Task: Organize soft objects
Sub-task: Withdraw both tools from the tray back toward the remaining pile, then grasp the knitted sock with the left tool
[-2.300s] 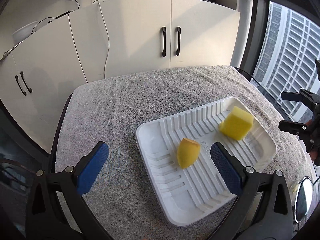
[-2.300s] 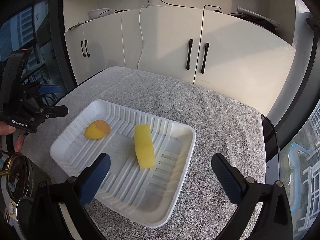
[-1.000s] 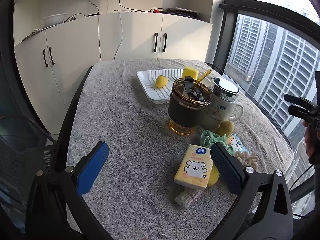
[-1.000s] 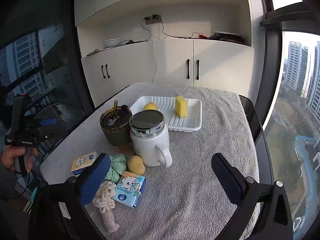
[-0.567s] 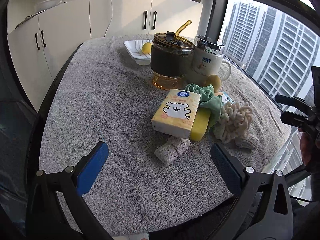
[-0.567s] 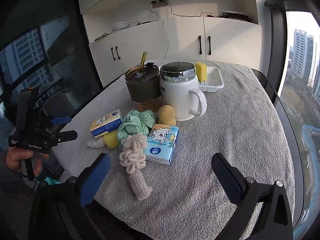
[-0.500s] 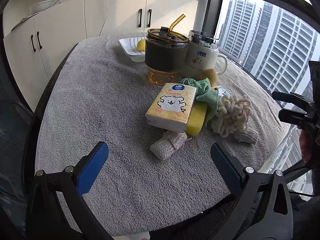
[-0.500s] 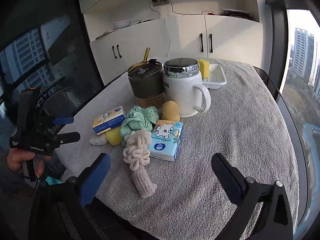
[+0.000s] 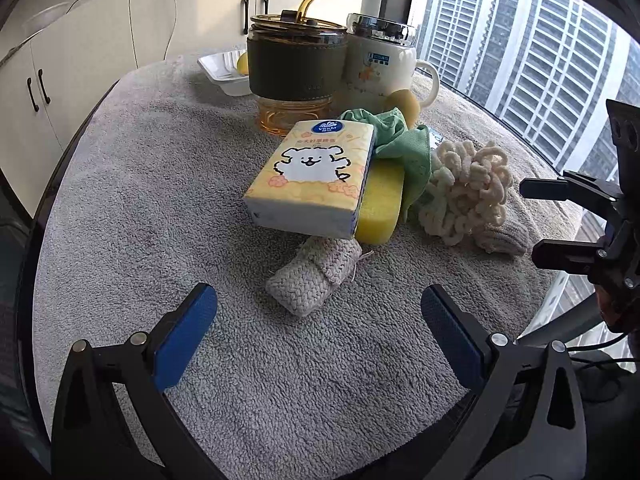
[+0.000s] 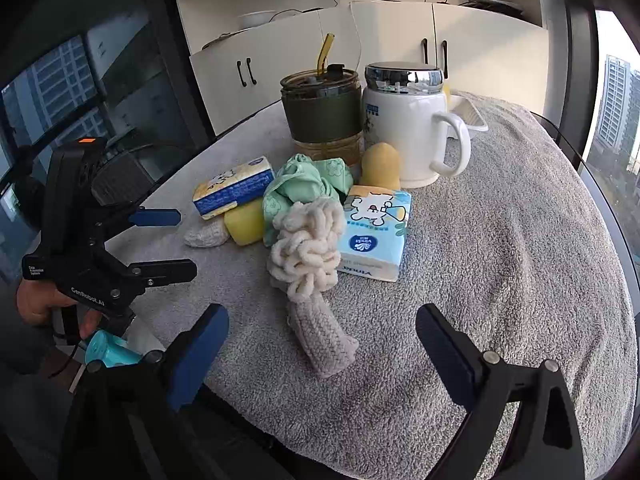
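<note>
Your left claw (image 9: 318, 320) stood wide open and empty over the worktop (image 9: 140, 184), the small woven pouch (image 9: 314, 272) just ahead at 12 o'clock. Behind it the yellow tissue pack (image 9: 314, 176) leaned on the yellow sponge (image 9: 380, 208). Your right claw (image 10: 322, 342), jaws just narrowing slightly, stood open and empty around the cream knitted toy (image 10: 308, 256), not touching; the blue tissue pack (image 10: 376, 232) lay at 1 o'clock.

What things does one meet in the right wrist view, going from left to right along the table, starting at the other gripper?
left gripper → yellow tissue pack → green cloth → blue tissue pack → white mug
</note>
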Demonstrator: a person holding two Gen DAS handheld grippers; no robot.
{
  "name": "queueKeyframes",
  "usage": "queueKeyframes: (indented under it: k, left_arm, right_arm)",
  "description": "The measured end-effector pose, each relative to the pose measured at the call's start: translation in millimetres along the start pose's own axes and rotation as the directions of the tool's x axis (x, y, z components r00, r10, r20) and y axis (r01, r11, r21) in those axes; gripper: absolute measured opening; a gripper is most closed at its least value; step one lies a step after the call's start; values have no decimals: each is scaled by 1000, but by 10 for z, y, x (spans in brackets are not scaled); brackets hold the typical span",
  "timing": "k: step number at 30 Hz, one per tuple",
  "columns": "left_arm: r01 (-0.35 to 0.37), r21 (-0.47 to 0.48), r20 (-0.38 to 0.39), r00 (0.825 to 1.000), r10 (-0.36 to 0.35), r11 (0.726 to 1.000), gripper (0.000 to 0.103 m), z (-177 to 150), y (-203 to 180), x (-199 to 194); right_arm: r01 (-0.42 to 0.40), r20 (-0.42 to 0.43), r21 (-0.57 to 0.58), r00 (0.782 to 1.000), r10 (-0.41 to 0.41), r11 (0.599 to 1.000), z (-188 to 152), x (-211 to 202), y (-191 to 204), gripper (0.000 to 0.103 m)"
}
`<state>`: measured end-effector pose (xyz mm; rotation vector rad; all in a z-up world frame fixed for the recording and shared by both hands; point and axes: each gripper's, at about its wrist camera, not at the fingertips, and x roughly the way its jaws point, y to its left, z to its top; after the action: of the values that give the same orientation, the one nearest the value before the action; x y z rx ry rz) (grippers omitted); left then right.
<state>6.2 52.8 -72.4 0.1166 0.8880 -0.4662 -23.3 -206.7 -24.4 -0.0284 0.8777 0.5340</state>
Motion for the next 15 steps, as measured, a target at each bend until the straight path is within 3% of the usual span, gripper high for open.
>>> queueKeyframes:
  k: [15]
  left_arm:
    - [23,9,-33,999,-23,1000,102,161,0,209]
  right_arm:
    - [-16,-51,-18,999,15,1000,-63,244,6,83]
